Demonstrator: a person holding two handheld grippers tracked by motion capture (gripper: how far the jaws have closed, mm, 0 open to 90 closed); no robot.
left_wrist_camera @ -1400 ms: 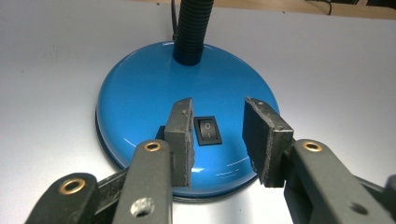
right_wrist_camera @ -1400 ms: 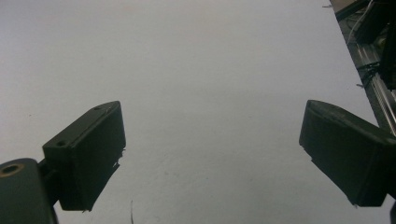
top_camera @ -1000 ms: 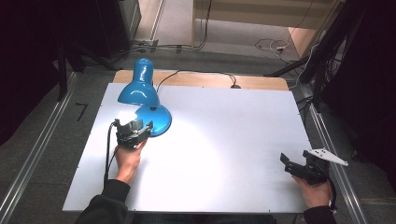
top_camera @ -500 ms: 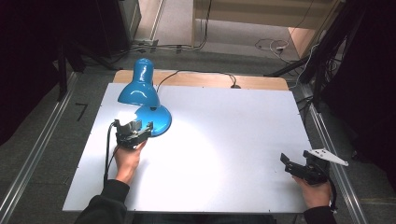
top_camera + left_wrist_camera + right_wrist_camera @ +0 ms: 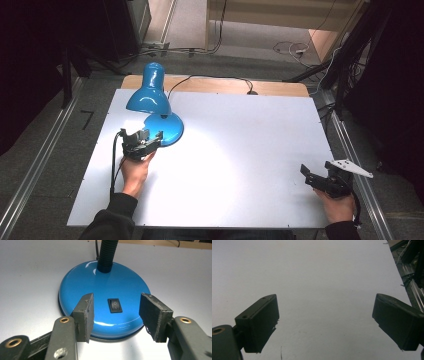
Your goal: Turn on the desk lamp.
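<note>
White table [image 5: 240, 150]: lamp base [image 5: 105, 305] between parted left tool [image 5: 115, 315] jaws.

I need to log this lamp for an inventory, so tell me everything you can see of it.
The lamp is glossy blue, metal by its look, with a round domed base, a black ribbed flexible neck and a bell-shaped shade bent down over the table. A black rocker switch sits on the base. It stands upright at the table's far left, lit, throwing a bright patch. A black cord trails behind. The left gripper, open, brackets the switch without touching.
</note>
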